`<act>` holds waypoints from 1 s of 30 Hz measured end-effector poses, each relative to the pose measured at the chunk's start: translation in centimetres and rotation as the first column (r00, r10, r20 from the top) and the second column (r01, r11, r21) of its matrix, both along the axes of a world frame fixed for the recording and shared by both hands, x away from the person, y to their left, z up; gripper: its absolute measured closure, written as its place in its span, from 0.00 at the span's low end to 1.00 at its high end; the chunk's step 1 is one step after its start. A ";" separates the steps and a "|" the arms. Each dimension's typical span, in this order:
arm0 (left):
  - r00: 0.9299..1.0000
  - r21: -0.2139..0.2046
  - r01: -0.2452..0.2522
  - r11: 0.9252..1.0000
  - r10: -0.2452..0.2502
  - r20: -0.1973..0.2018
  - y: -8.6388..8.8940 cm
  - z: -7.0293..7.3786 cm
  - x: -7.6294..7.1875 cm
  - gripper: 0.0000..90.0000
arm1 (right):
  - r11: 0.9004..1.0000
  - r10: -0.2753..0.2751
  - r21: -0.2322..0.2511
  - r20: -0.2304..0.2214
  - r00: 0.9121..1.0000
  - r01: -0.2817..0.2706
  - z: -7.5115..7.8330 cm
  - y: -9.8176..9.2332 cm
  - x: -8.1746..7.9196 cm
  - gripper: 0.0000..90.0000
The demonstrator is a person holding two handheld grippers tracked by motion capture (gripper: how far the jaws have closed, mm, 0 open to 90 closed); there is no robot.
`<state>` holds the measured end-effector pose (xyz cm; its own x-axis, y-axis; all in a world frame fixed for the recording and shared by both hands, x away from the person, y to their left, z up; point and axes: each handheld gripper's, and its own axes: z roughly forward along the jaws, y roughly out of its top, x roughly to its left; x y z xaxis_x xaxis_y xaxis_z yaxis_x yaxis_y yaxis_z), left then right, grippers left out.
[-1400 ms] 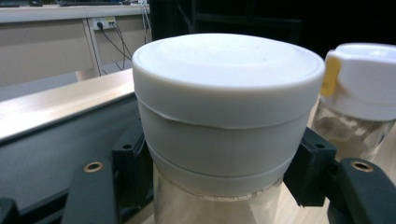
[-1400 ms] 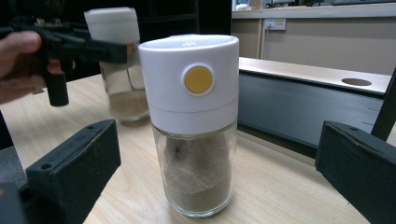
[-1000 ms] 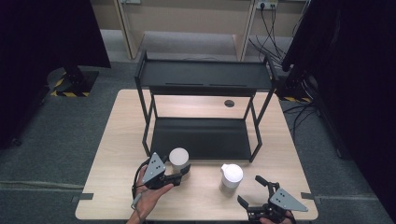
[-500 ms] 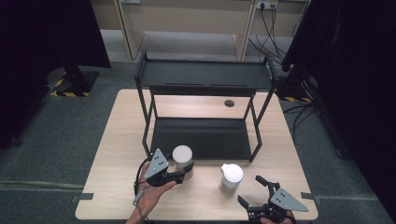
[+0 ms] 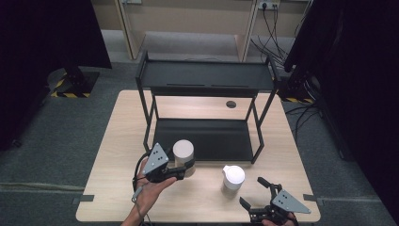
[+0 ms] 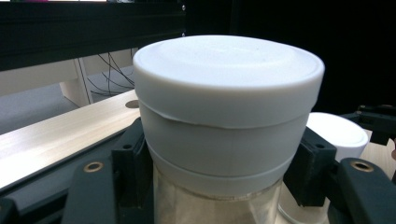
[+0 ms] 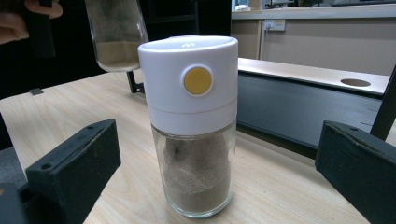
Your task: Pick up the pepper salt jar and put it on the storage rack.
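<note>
My left jaws [image 5: 186,168] grip 1 jar [image 5: 183,151], lifted; the second jar [image 5: 233,177] waits ahead of my wide right jaws [image 5: 258,195], ungrasped.

two spice jars [image 5: 183,151], one black shelf rack [image 5: 207,82]

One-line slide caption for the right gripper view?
Open right gripper faces a standing white-capped jar on the table.

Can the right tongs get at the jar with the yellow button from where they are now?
Probably yes. The right tongs stand open on the table, jaws wide to either side of the jar with the yellow button, which stands upright ahead with nothing between. The left tongs hold the other jar off to the side.
</note>
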<state>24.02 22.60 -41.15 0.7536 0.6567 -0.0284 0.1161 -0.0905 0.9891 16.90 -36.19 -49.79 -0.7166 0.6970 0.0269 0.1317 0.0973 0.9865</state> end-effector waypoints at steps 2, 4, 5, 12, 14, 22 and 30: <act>1.000 -0.005 -0.002 1.000 0.002 0.002 0.1 0.5 0.1 0.39 | 1.000 -0.001 0.001 -0.001 1.000 0.001 0.0 0.0 0.0 0.01; 1.000 -0.002 -0.002 1.000 0.002 0.006 0.2 1.1 0.2 0.39 | 1.000 -0.001 0.002 0.000 1.000 0.001 0.0 0.0 0.0 0.01; 1.000 -0.001 -0.002 1.000 0.002 0.006 0.2 1.5 0.3 0.39 | 1.000 -0.002 0.003 -0.001 1.000 0.002 0.0 0.0 0.0 0.01; 1.000 0.002 0.012 1.000 -0.012 0.010 0.5 3.7 0.8 0.39 | 1.000 -0.003 0.005 -0.002 1.000 0.003 0.0 0.0 0.0 0.01; 1.000 -0.005 0.020 1.000 -0.020 0.008 0.6 4.2 1.0 0.39 | 1.000 -0.003 0.004 -0.002 1.000 0.003 0.0 0.0 0.0 0.01; 0.999 -0.012 0.045 0.999 -0.045 0.007 1.0 7.0 1.5 0.39 | 1.000 -0.002 0.005 -0.004 1.000 0.002 0.0 0.0 0.0 0.01; 0.999 0.014 0.044 0.999 -0.044 0.016 1.1 10.1 2.3 0.39 | 1.000 -0.003 0.007 -0.005 1.000 0.003 0.0 0.0 0.0 0.01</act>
<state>26.34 23.75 -31.01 0.7819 0.6233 -0.0069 0.0956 -0.1090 0.9894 16.92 -36.22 -49.83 -0.7146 0.6986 0.0356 0.1373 0.0901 0.9864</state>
